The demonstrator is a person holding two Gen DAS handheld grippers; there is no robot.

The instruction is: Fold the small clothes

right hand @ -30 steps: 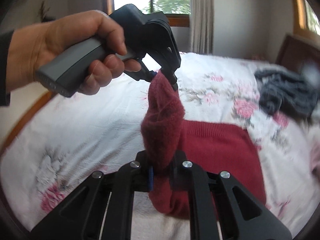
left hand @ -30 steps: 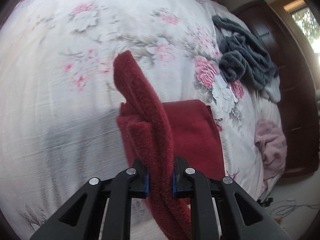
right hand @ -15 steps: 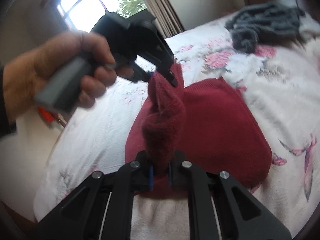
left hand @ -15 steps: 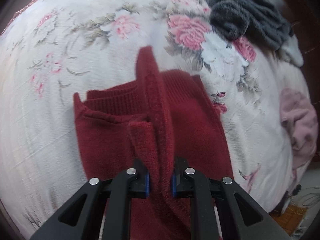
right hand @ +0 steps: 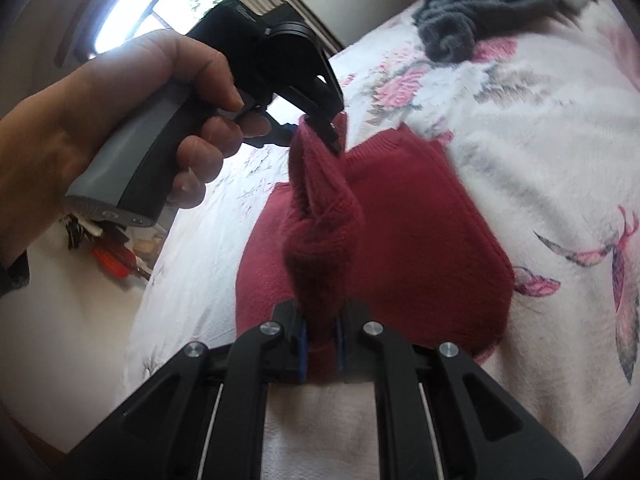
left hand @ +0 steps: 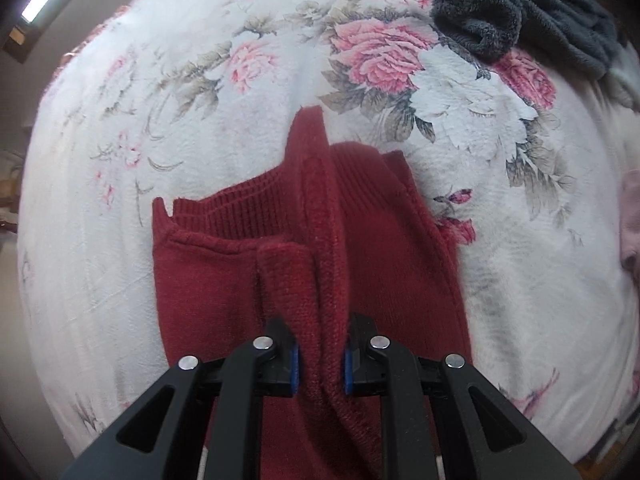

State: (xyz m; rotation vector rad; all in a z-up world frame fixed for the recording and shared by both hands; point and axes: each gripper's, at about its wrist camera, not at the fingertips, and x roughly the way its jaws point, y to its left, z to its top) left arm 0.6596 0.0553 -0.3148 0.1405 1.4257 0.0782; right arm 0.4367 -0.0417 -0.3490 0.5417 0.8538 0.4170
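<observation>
Red sweater [left hand: 384, 264] lifted over floral bedspread [left hand: 224, 92], one fold clamped in left gripper [left hand: 320, 354], another pinched in right gripper [right hand: 320, 338], grey garment [right hand: 476, 4] heaped beyond, no writing legible.

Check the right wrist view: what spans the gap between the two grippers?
A raised, bunched fold of the red sweater runs from the right gripper up to the left gripper; both are clamped on it. Nothing else intervenes.
</observation>
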